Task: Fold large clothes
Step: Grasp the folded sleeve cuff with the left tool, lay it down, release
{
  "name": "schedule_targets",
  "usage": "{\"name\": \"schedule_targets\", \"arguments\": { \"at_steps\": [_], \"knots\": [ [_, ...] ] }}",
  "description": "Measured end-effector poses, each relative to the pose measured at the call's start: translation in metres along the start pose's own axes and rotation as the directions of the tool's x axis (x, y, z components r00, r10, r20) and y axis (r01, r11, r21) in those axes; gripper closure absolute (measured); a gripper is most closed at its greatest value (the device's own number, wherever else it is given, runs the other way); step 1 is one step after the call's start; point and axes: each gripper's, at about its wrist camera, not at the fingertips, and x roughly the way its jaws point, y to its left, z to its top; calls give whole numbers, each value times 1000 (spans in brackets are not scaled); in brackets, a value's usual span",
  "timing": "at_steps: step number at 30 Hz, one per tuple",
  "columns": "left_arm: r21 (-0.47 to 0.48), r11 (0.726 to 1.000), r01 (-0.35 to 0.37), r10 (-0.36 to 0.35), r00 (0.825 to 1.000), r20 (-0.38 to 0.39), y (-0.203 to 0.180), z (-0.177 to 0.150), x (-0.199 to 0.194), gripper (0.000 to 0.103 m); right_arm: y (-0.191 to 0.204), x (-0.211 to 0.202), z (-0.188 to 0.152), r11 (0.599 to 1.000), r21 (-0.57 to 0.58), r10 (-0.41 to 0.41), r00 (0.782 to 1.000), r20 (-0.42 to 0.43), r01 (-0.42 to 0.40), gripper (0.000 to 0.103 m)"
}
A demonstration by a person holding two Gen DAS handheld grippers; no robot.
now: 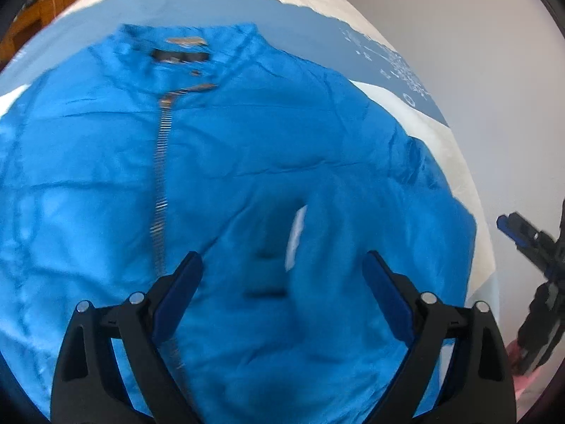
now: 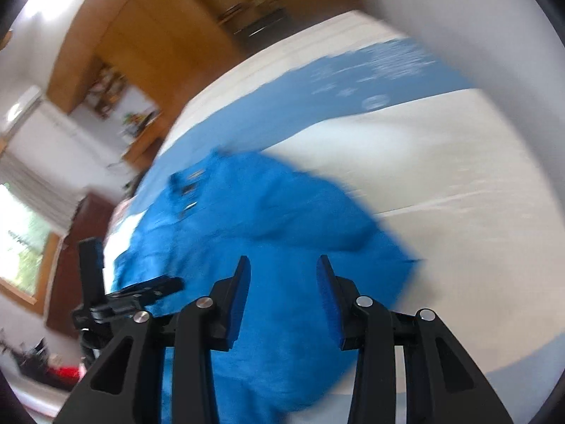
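Observation:
A bright blue zip-up jacket [image 1: 247, 162] lies spread front-up on the bed, collar at the far end, silver zipper [image 1: 160, 183] running down its left half. My left gripper [image 1: 282, 265] hovers open and empty over the jacket's lower middle. The right gripper [image 1: 529, 247] shows at the right edge of the left wrist view, off the jacket's side. In the right wrist view the jacket [image 2: 275, 233] fills the middle, blurred, and my right gripper [image 2: 282, 268] is open and empty above its near part. The left gripper [image 2: 134, 293] shows at the lower left there.
The bed has a white cover [image 2: 441, 162] with a blue band [image 1: 282, 24] across it carrying white print [image 1: 402, 67]. A pale wall [image 1: 459, 17] runs along the bed's right. Wooden cabinets [image 2: 155, 35], a window [image 2: 21, 240] and clutter stand beyond.

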Motion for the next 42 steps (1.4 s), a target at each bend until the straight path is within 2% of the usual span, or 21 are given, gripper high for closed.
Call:
{"name": "schedule_targets", "arguments": {
  "at_steps": [1, 2, 4, 6, 7, 9, 11, 13, 15, 18, 21, 24, 28, 31, 33, 35, 37, 41, 42],
  "knots": [
    [0, 1000, 21, -21, 1000, -12, -3, 2, 4, 36, -8, -2, 0, 1000, 11, -25, 1000, 6, 25, 63],
    [2, 1000, 25, -25, 1000, -10, -6, 2, 5, 39, -15, -1, 1, 999, 22, -37, 999, 6, 37, 63],
    [16, 998, 65, -65, 998, 2, -12, 1, 2, 71, -28, 0, 2, 998, 47, -40, 999, 1, 40, 63],
    [22, 997, 79, -80, 996, 40, -15, -3, -8, 82, -39, 3, 5, 996, 75, -39, 999, 7, 38, 63],
    [39, 997, 73, -76, 994, 83, -17, -6, -19, 83, -43, 3, 7, 996, 88, -32, 999, 14, 31, 63],
    [46, 997, 60, -67, 985, 157, -14, -9, -41, 83, -50, 6, 9, 993, 113, -19, 1000, 25, 16, 63],
    [23, 999, 48, -53, 970, 239, -2, -8, -70, 84, -54, 7, 10, 992, 128, -3, 999, 32, -1, 63],
    [-21, 1000, 4, 3, 948, 318, 17, -7, -100, 84, -53, 10, 10, 991, 130, 12, 1000, 26, -16, 63],
    [-53, 998, -40, 56, 931, 360, 32, -1, -117, 84, -50, 18, 11, 990, 133, 43, 999, 12, -44, 63],
    [-134, 986, -101, 145, 916, 375, 64, 5, -133, 84, -38, 36, 12, 986, 125, 116, 993, -35, -111, 63],
    [-192, 966, -175, 237, 895, 379, 87, 8, -138, 84, -15, 62, 15, 974, 117, 207, 973, -99, -196, 60],
    [-236, 948, -214, 292, 883, 368, 105, 10, -137, 84, 11, 84, 15, 973, 81, 228, 963, -147, -218, 59],
    [-290, 922, -256, 350, 871, 344, 130, 10, -135, 83, 41, 111, 14, 980, 42, 200, 960, -198, -196, 59],
    [-312, 905, -290, 378, 883, 278, 147, 17, -119, 83, 52, 126, 7, 995, -3, 96, 969, -229, -99, 59],
    [-321, 893, -314, 396, 888, 233, 158, 13, -106, 82, 54, 129, 3, 998, -22, 54, 971, -232, -61, 62],
    [-327, 887, -325, 403, 892, 206, 171, 9, -94, 78, 49, 133, 1, 998, -16, 48, 968, -245, -53, 64],
    [-322, 890, -324, 400, 893, 208, 176, 5, -91, 73, 49, 135, -1, 999, -25, 34, 968, -248, -41, 66],
    [-300, 884, -358, 428, 878, 213, 176, -2, -92, 66, 64, 138, -4, 992, -123, -63, 971, -230, 35, 66],
    [-305, 885, -352, 423, 881, 212, 178, -2, -95, 63, 66, 137, -4, 989, -138, -75, 970, -230, 44, 65]
  ]
}}
